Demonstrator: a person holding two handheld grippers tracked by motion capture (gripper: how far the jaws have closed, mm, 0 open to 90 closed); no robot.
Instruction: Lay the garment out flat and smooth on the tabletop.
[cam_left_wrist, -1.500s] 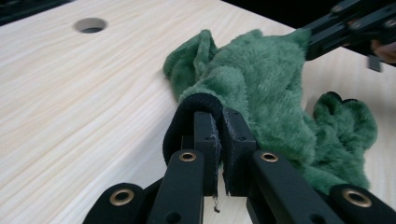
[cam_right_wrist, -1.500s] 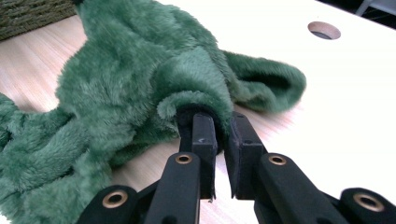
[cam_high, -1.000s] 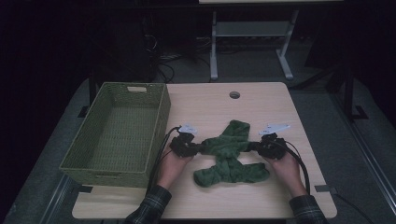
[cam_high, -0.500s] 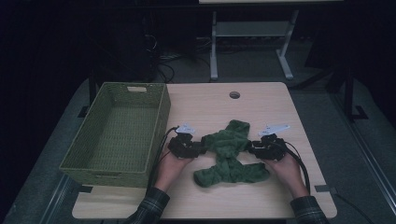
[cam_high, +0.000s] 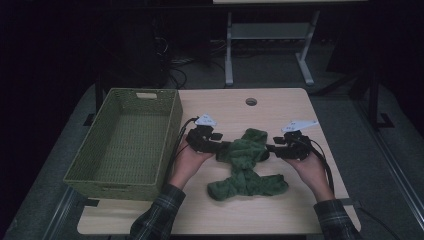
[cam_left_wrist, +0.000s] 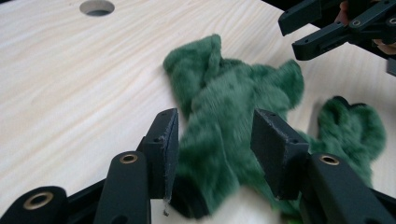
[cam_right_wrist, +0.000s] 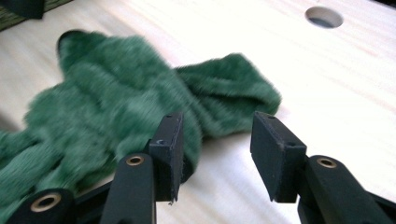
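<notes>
Pale wooden table (cam_high: 235, 210) seen from above, with a round cable hole (cam_high: 251, 101) near its far edge; woven green basket (cam_high: 170, 130) standing on the table's left part, hollow showing nothing inside, a handle slot in its far wall; crumpled green fuzzy cloth (cam_high: 246, 167) lying on the bare wood right of the basket, between the two grippers, one lobe reaching toward the far edge and a longer bunched part trailing toward the near edge; left gripper (cam_high: 220, 147) held in the left hand (cam_high: 187, 162) just right of the basket, pointing rightward into the cloth, grey three-cornered plate on top, cable trailing back along the basket wall; in the left gripper view, jaws standing apart with a thick fold of the cloth (cam_left_wrist: 224, 121) between them, pads not pressed together, the fabric seeming to brush the inner faces; right gripper (cam_left_wrist: 327, 32) showing at the upper right there, jaw tips just past the cloth's far lobe; right gripper (cam_high: 270, 149) held in the right hand (cam_high: 312, 170), pointing leftward at the cloth's right edge; in the right gripper view, jaws spread wide, left jaw resting against the cloth (cam_right_wrist: 116, 112), bare wood in the gap, nothing gripped; plaid sleeves at the bottom of the high view.
</notes>
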